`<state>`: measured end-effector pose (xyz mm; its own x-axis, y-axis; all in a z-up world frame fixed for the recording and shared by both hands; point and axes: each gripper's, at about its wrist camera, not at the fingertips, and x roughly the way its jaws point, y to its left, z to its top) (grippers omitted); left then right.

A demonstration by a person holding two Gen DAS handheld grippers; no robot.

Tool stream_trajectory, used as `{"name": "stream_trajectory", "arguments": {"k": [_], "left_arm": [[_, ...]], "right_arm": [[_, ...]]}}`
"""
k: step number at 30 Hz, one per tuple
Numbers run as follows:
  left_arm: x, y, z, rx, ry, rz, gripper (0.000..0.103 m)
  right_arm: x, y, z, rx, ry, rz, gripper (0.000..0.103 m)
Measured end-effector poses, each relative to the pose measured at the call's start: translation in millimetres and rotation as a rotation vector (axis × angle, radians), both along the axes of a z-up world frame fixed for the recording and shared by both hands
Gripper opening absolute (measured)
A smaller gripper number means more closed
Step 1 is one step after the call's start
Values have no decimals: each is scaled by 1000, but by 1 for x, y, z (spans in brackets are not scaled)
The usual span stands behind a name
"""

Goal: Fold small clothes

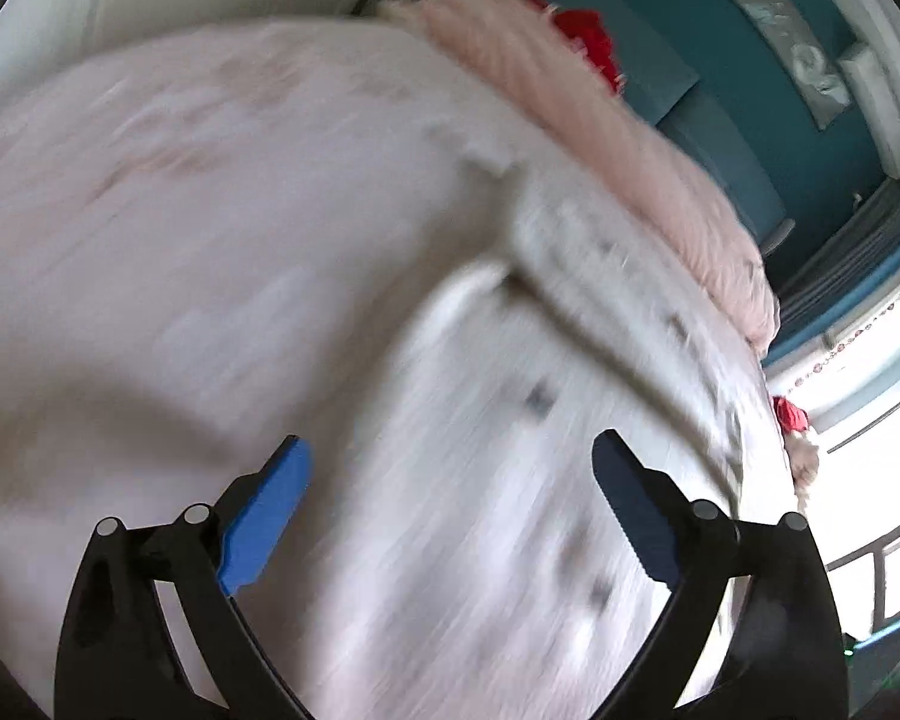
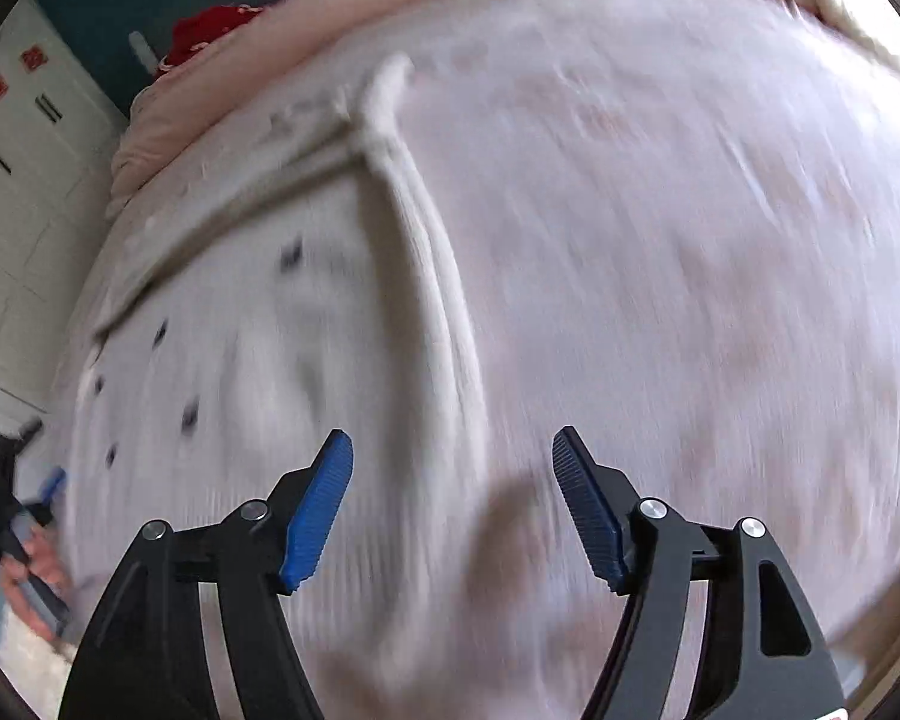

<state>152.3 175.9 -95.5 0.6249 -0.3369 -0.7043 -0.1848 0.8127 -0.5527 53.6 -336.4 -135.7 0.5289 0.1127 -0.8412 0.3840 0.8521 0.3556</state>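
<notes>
From your left wrist camera, your left gripper (image 1: pixel 450 480) hangs over the bed with its blue-padded jaws wide apart and nothing between them. The small white garment with dark specks (image 1: pixel 570 450) lies flat on the pale pink bedsheet (image 1: pixel 180 210), straight ahead of the jaws and running off to their right. Its thick folded edge (image 1: pixel 600 276) crosses the view beyond the fingertips, slanting from upper left to lower right, so the cloth's long axis seems to run diagonally away from you towards the fluffy pink blanket (image 1: pixel 600 120). Everything is motion-blurred, so I cannot tell which edge is hem or collar.

From your right wrist camera, your right gripper (image 2: pixel 453 480) is also spread open and empty. The garment sits ahead and mostly to the left of these jaws; its raised cream seam (image 2: pixel 426 252) runs almost straight away from the gap between the fingers. Your left hand (image 2: pixel 30 564), holding the other tool, shows at the far left edge, beside the garment's opposite side.

So the cloth lies between your two tools. Judging by this, the right jaws line up with the seam, while the left ones are nearer the speckled panel.
</notes>
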Motion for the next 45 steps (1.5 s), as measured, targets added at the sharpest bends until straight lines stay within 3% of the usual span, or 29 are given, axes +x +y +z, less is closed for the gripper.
{"name": "stream_trajectory", "arguments": {"k": [1, 3, 7, 11, 14, 16, 17, 18, 19, 20, 21, 22, 26, 29, 33, 37, 41, 43, 45], "left_arm": [[-20, 11, -10, -42, 57, -2, 94], [-45, 19, -17, -102, 46, -21, 94], [-69, 3, -16, -71, 42, -27, 97], [-64, -14, -17, -5, 42, -16, 98], [-55, -25, -16, -28, 71, -66, 98], [-49, -30, -16, -22, 94, -73, 98], [-44, -31, -17, -14, 113, -68, 98], [-43, -32, -16, -12, 117, -62, 93], [-42, -32, -15, -12, 120, -52, 71], [-41, -31, -15, -31, 132, -58, 51], [-38, -30, -19, -56, 179, -62, 20], [-40, -28, -22, -73, 204, -54, 10], [-57, -10, -10, -157, 200, 1, 8], [-75, -4, 10, -182, 179, -32, 7], [-104, -4, 44, -141, 139, -112, 7], [-132, -2, 59, -118, 141, -175, 7], [-153, -3, 38, -106, 186, -199, 8], [-151, -4, 18, -134, 213, -169, 10], [-148, -4, 1, -161, 239, -117, 16]], "right_arm": [[-14, 3, -6, 56, 1, -1, 72], [-28, 12, -9, 92, -26, -5, 77], [-28, 38, -10, 118, -53, 32, 80], [-13, 54, -14, 131, -67, 39, 81], [-4, 59, -14, 152, -86, 10, 81], [1, 58, -15, 174, -97, -12, 73], [3, 57, -16, 188, -98, -20, 56], [5, 55, -18, 204, -88, -33, 29], [6, 53, -19, 224, -79, -40, 14], [7, 49, -23, 267, -71, -53, 13], [4, 47, -23, 283, -76, -67, 12], [2, 47, -20, 285, -87, -74, 12], [-7, 54, 11, 270, -150, -44, 11], [-25, 57, 43, 284, -205, 13, 10], [-53, 57, 67, 218, -192, 99, 6], [-88, 51, 71, 129, -121, 180, 5], [-113, 44, 39, 127, -35, 226, 8], [-119, 40, 18, 136, -2, 191, 16], [-119, 33, -3, 154, 30, 117, 50]]}}
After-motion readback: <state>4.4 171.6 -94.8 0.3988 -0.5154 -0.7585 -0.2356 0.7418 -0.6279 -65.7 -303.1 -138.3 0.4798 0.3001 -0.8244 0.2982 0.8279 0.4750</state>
